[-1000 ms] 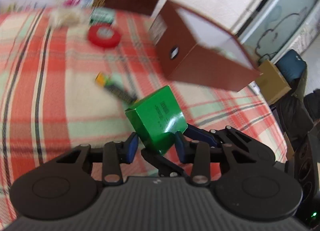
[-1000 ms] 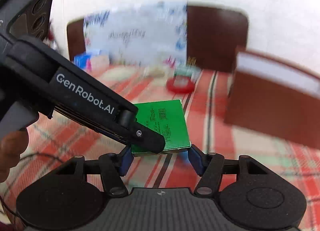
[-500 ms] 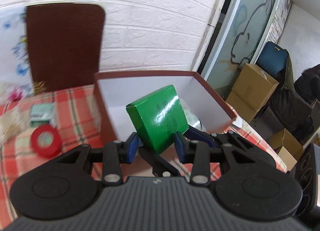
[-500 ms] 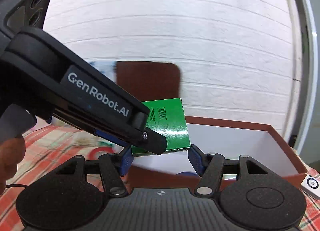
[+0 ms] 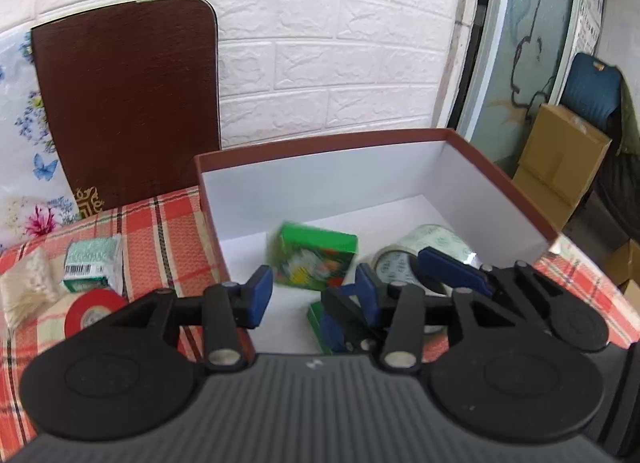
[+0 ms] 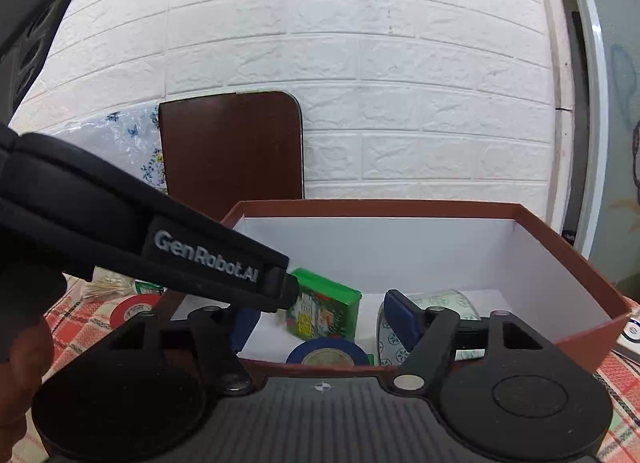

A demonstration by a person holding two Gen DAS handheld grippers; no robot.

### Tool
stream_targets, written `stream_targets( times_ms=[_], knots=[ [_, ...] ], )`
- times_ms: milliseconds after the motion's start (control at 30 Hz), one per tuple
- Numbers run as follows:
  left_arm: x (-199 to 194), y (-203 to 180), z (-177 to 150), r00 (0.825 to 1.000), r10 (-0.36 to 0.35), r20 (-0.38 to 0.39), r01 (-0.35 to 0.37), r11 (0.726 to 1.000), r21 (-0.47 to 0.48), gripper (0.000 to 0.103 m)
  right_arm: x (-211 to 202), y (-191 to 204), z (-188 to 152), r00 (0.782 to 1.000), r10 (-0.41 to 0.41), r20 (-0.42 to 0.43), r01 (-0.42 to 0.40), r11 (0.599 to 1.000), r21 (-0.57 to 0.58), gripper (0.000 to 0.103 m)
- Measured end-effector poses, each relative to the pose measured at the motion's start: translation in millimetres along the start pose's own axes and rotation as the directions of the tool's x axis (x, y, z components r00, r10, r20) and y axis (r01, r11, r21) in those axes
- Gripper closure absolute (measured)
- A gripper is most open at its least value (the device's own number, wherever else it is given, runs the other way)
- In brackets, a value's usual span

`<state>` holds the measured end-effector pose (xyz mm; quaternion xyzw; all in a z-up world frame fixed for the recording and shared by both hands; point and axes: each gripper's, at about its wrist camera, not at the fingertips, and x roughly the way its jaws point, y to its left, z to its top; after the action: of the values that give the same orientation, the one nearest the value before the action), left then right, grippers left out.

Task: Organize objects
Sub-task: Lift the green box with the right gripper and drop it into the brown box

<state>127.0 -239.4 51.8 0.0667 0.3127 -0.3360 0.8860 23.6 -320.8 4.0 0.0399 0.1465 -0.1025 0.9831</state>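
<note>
Brick wall [image 6: 400, 63] behind the box; brown board [image 5: 128, 103] leans on it, behind the box's left corner. Checked tabletop [image 5: 160, 231] carries the brown box [image 5: 320, 147], white inside, open top. Left tongs [image 5: 312, 291] over the box's near edge, jaws opening, nothing between them. Right tongs [image 6: 316, 319] also at the box's near wall, jaws opening, empty; the left tool's black arm crosses in front of its left finger. Inside the box: clear tape roll [image 5: 424, 255] at right, green carton [image 5: 316, 259] mid-floor, blurred, tilted, free of both tongs; can't tell if it rests on the floor. Blue tape roll [image 6: 328, 355] against the box's near wall. Left of the box on the tabletop: red tape roll [image 5: 92, 311], small green packet [image 5: 92, 263], pale fibre bundle [image 5: 28, 287].
</note>
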Motion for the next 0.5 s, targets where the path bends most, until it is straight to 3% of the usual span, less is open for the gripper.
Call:
stream_targets(
  times_ms=[267, 500],
  knots=[
    [-58, -10, -31, 0.999, -0.003, 0.053, 0.002, 1.000, 0.012, 0.055, -63, 20, -17, 0.998, -0.013, 0.059, 0.015, 0.999, -0.038, 0.028],
    [-79, -6, -60, 0.998, 0.065, -0.005, -0.065, 0.998, -0.008, 0.055, -85, 25, -42, 0.998, 0.026, -0.055, -0.027, 0.999, -0.020, 0.028]
  ],
)
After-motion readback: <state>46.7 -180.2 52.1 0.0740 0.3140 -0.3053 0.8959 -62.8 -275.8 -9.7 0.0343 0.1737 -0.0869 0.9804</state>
